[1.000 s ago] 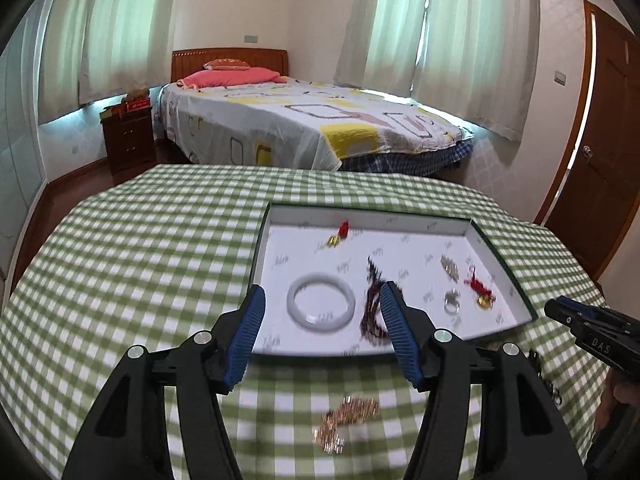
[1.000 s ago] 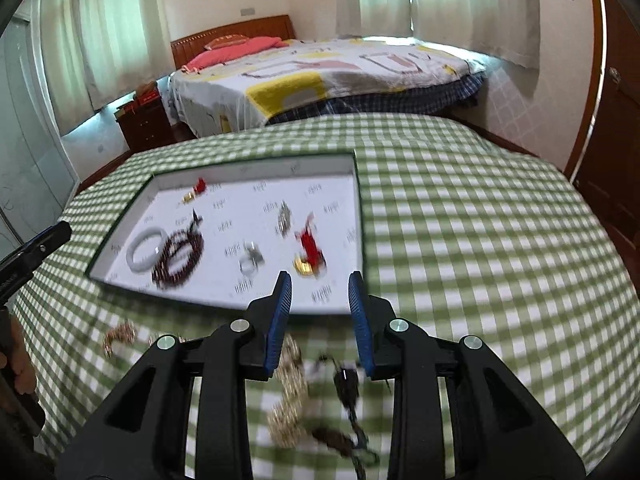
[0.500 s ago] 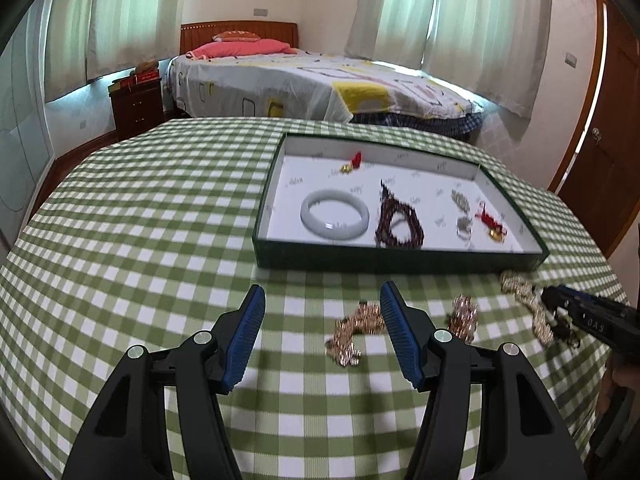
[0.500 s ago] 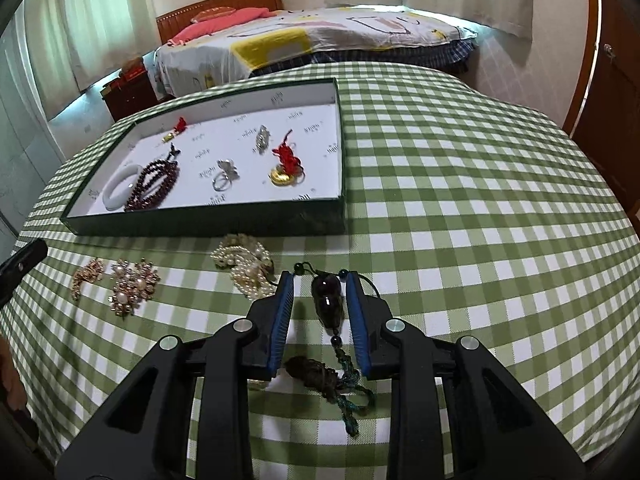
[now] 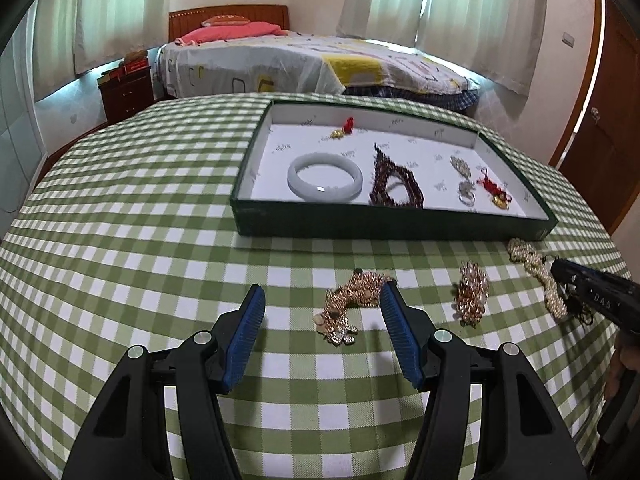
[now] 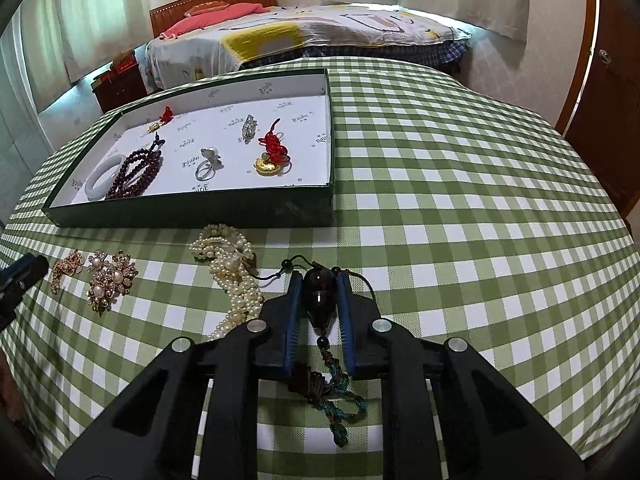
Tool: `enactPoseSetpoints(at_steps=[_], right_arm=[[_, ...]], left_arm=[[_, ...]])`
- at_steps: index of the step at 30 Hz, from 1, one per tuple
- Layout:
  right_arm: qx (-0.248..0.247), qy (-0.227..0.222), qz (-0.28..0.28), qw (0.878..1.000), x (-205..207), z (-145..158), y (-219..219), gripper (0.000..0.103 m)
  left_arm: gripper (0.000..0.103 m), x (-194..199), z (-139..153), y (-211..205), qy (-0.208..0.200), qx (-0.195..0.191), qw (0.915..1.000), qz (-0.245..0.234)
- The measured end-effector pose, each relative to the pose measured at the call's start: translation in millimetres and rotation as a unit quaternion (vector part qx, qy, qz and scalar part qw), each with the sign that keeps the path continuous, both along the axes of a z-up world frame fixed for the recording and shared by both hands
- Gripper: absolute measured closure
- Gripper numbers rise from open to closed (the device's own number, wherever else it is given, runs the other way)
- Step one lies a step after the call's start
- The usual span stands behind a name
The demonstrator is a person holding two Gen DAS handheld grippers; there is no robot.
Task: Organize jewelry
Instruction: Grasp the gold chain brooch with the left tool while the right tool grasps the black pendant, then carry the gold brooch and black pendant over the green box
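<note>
Black angular left gripper [image 5: 322, 312] and right gripper [image 6: 318, 294], blue ribbed jaws, silver round screws

A home bedroom: a made bed [image 5: 304, 60] with pink pillow [image 5: 232, 32], wooden nightstand [image 5: 126, 90] at far left, curtained windows [image 5: 460, 12].

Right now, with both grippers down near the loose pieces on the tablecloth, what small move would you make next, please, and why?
Probably lift the right gripper straight up. Its jaws have just been closing and now pinch the dark pendant, whose cord lies beside the pearl strand. The tray sits just beyond. The left gripper hangs open over the gold chain.
</note>
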State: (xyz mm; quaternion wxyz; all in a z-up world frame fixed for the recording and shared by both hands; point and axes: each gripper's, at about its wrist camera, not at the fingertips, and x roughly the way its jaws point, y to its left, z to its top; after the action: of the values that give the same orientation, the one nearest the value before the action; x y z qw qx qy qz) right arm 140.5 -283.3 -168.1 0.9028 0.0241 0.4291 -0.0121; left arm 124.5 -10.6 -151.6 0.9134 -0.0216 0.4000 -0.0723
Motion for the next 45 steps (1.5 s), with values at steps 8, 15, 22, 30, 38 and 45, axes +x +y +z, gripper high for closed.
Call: enactPoseSetpoints(at_steps=[8,15,22,30,38,45], right_arm=[[0.002,-0.001,-0.001,1.000,0.0,0.0,-0.3,0.086],[0.003,-0.003,-0.002,1.000,-0.2,0.1,-0.8,0.086],[0.004,-0.005,-0.004,1.000,-0.6,0.6,-0.7,0.086],[0.008,-0.009,-0.007,1.000,-1.0,1.7,-0.6,0.086],[0.014,-0.014,-0.010,1.000,-3.4,1.6,0.0,0.086],[0.014,-0.028,-0.010,0.999,-9.1,9.0,3.1,0.086]], left_arm=[[0.044,8.9,-8.7,-1.5,0.015,-0.007,0.9999,-0.005],[0.046,12.3,-10.1,-8.4,0.011,0.002,0.9999,-0.012],[0.088,9.5,-9.7,-17.4,-0.001,0.013,0.9990,-0.043],[0.094,7.7,-7.1,-13.6,-0.005,0.000,0.9991,-0.042],[0.095,1.3,2.7,-4.5,-0.015,-0.011,0.9993,-0.034],[0.095,1.0,14.0,-0.3,-0.027,-0.018,0.9991,-0.027]])
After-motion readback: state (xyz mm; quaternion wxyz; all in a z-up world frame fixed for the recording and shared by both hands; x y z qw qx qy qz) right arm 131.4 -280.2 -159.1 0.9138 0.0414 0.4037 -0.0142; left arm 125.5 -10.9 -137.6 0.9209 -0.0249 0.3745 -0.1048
